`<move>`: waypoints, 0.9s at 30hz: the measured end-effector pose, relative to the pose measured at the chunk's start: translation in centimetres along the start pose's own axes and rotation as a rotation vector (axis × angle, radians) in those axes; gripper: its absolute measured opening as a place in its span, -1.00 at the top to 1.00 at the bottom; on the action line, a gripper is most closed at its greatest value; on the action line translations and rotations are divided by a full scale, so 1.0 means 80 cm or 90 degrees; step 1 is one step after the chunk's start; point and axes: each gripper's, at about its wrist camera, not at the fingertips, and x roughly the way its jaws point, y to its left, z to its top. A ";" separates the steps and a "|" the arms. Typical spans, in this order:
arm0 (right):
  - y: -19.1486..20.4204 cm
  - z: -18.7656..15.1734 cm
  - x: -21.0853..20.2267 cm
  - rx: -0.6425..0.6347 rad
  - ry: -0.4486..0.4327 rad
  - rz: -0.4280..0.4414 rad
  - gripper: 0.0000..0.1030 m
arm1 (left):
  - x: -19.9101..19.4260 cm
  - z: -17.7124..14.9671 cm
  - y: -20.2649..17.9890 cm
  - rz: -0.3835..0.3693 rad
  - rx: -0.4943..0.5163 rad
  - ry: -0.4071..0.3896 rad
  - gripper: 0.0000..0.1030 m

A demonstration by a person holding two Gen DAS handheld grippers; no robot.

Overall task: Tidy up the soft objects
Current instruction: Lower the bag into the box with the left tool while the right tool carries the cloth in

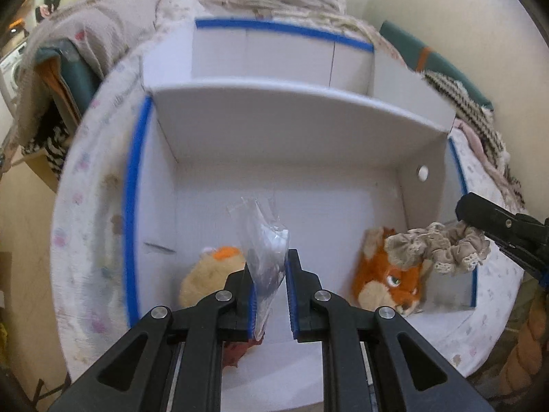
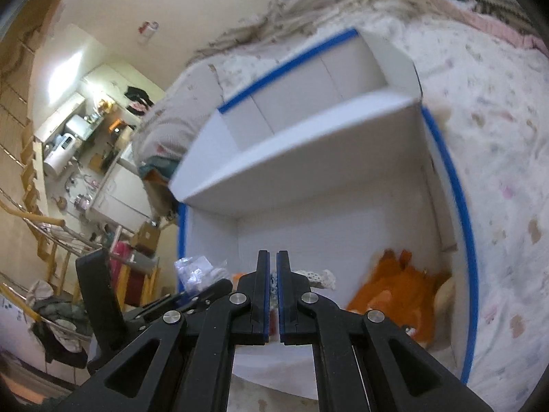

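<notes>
A white box (image 1: 274,120) with blue-taped edges lies on a floral bedspread (image 1: 89,178). My left gripper (image 1: 269,267) holds a clear plastic packet (image 1: 266,250) over the box's near compartment; the jaws stand partly apart with the packet against the left pad. Below sit a cream-and-orange plush (image 1: 209,274) and an orange fox plush (image 1: 391,274). My right gripper (image 1: 461,221) enters from the right, shut on a beige lace scrunchie (image 1: 442,245) hanging above the fox. In the right wrist view my right gripper (image 2: 273,264) is nearly closed on lace fabric (image 2: 319,276), with the fox (image 2: 394,288) below right.
A divider wall (image 1: 291,116) splits the box into a near and a far compartment (image 1: 281,55). Knitted blankets (image 1: 473,110) and teal fabric (image 1: 432,58) lie behind the box. A staircase and kitchen clutter (image 2: 68,144) show at left in the right wrist view.
</notes>
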 end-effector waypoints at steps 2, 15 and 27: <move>-0.008 -0.006 0.015 -0.001 0.022 -0.013 0.90 | 0.018 -0.006 -0.001 -0.003 0.000 0.019 0.74; -0.040 -0.021 0.056 0.040 0.092 -0.067 0.89 | 0.064 -0.026 -0.020 -0.004 0.039 0.051 0.74; -0.038 -0.019 0.053 0.021 0.082 -0.096 -0.05 | 0.071 -0.029 -0.024 0.033 0.044 0.061 0.05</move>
